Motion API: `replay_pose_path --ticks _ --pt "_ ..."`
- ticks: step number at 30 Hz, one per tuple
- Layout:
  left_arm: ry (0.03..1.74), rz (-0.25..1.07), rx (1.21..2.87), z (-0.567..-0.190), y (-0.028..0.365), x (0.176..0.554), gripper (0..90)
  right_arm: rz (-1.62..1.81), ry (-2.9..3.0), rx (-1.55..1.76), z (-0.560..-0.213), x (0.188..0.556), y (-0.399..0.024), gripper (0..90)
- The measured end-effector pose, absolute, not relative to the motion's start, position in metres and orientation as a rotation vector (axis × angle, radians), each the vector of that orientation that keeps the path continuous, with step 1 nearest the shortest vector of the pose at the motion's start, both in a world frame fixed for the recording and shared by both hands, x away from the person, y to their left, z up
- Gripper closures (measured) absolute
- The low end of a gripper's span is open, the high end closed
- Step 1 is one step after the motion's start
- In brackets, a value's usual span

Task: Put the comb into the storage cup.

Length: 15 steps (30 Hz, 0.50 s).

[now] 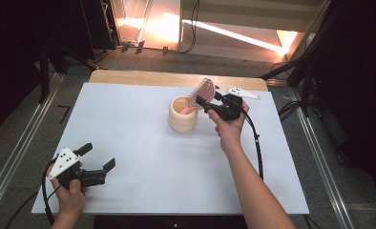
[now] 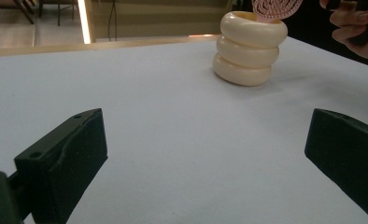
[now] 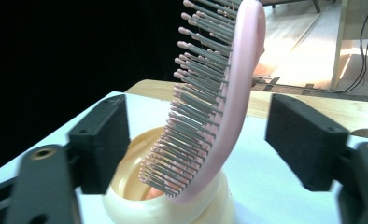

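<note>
A pink hairbrush [image 1: 201,90] stands tilted in a cream ringed holder [image 1: 182,114] at the back middle of the white table [image 1: 143,157], handle down inside it. My right gripper [image 1: 208,98] is at the brush head, just right of the holder. In the right gripper view the bristled brush [image 3: 219,116] rises from the holder [image 3: 126,205] between my right gripper's [image 3: 203,140] jaws, with a gap on each side, so it is open. My left gripper [image 1: 99,156] rests open near the front left corner, holding nothing. From the left gripper view [image 2: 205,154] the holder [image 2: 250,46] stands far ahead.
A strip of bare wood [image 1: 176,78] runs along the table's far edge. The right gripper's black cable [image 1: 258,148] trails down the right side of the table beside the forearm. Metal rails and dark frames flank the table on the floor.
</note>
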<state>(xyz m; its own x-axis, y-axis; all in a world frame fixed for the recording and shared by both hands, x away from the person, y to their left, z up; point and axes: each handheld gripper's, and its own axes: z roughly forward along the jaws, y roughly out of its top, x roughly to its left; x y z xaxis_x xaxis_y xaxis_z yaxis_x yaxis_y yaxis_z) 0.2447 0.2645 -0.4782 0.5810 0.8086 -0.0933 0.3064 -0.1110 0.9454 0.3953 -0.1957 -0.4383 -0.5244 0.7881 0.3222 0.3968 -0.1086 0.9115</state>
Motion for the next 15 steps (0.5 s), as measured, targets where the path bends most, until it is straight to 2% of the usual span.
replay_pose_path --ticks 2,9,10,15 --pt "0.936 0.555 1.685 -0.478 0.265 0.245 0.0 1.657 1.846 1.272 -0.437 0.391 -0.197 11.0" --pt "0.937 0.556 1.685 -0.478 0.264 0.244 0.0 1.645 1.871 1.208 -0.437 0.380 -0.199 6.7" --pt "0.937 0.556 1.685 -0.478 0.264 0.244 0.0 1.641 1.871 1.199 -0.438 0.379 -0.200 0.3" --pt "0.936 0.555 1.685 -0.478 0.264 0.244 0.0 1.649 1.883 1.185 -0.439 0.372 -0.204 0.0"
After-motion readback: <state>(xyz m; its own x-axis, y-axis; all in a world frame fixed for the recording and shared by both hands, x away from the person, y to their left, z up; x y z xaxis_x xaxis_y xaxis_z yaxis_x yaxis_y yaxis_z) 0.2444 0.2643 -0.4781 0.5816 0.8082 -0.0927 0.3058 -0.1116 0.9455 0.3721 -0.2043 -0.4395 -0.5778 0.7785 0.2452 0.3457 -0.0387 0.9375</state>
